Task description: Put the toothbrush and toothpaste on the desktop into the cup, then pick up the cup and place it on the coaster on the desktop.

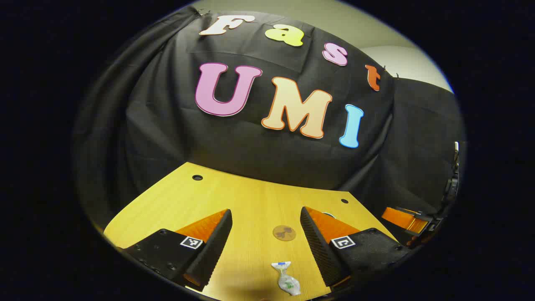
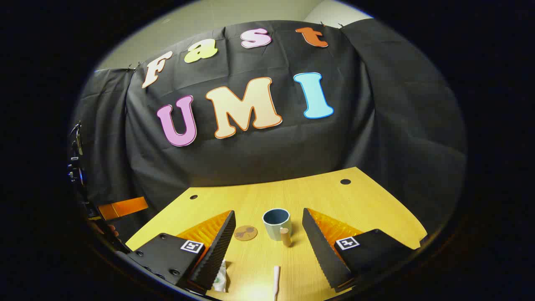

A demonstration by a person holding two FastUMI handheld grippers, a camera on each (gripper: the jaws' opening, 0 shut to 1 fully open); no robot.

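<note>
- Both hand-held grippers, left (image 1: 265, 238) and right (image 2: 267, 240), stand apart, empty.
- Toothpaste (image 1: 286, 279) and toothbrush (image 2: 276, 278) lie on worktop (image 2: 368, 200); cup (image 2: 276, 223) unfilled.
- Next: grasp one.

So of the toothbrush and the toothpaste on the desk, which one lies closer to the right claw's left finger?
The toothpaste, crumpled white, lies against that finger. The toothbrush, a thin white stick, lies mid-gap, clear of both fingers.

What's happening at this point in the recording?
Nothing has been picked up yet. Both grippers, left gripper and right gripper, hover open above the desktop. The toothpaste and toothbrush lie on the wood, the cup stands empty-looking beside the coaster, with a small brown cylinder in front of it.
</note>
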